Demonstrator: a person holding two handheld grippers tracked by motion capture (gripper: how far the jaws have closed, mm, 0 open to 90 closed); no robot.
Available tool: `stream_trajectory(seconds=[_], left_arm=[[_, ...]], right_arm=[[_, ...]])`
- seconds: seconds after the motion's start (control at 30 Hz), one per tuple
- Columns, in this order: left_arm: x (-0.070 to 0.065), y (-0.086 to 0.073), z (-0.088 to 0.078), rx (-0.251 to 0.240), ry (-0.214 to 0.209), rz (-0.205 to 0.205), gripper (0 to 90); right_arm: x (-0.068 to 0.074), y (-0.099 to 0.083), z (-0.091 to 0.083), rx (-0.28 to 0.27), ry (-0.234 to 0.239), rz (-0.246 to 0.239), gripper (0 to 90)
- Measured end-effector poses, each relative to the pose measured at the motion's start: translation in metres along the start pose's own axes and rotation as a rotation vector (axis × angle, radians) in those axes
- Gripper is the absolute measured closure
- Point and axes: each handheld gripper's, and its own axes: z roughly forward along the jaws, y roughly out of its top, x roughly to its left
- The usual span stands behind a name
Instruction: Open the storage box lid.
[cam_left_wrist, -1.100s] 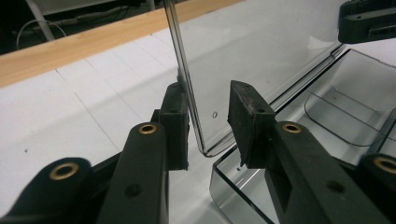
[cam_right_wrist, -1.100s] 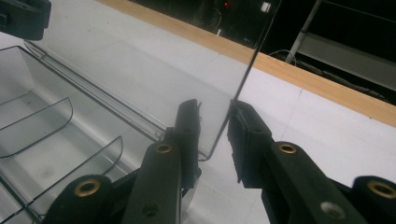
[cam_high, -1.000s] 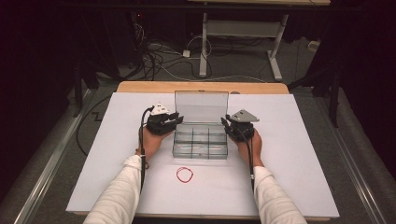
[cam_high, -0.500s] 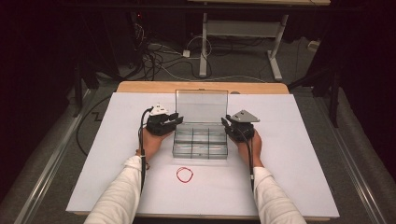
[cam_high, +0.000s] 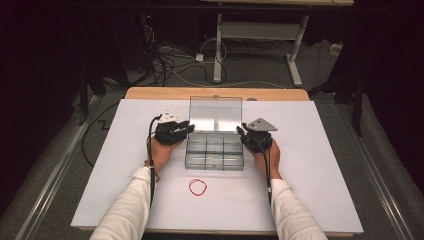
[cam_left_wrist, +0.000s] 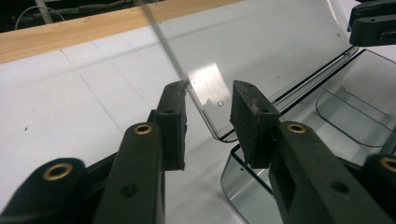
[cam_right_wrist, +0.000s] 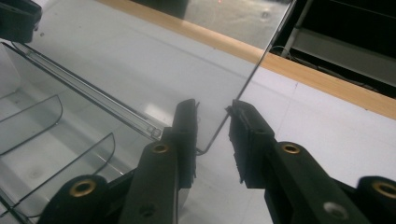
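My left tongs (cam_left_wrist: 208, 123) stand apart, their jaws straddling the near left corner of the raised clear lid (cam_high: 215, 114); one jaw seems to touch the lid's edge, though I cannot be sure. My right tongs (cam_right_wrist: 212, 135) are likewise parted, with the lid's opposite lower corner standing in the gap between the jaws, gripped by neither. Between my two tongs sits the clear compartment box (cam_high: 214, 153), its tray with curved dividers lying just inward of each pair and its lid tilted up and away from me. Nearer to me than both tongs, a red rubber band (cam_high: 198, 187) lies on the white worktop (cam_high: 320, 165), well apart from the box.
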Motion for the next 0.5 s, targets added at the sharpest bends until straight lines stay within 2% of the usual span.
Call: stream_trajectory(seconds=[0.27,0.5], left_arm=[[-0.004,0.001,-0.004,-0.005,0.006,0.032,64.3],[-0.011,0.001,-0.016,0.016,0.030,0.118,63.2]], right_arm=[[-0.002,-0.001,-0.001,0.009,0.002,0.014,69.4],[-0.004,-0.002,-0.010,-0.004,0.007,0.022,66.4]])
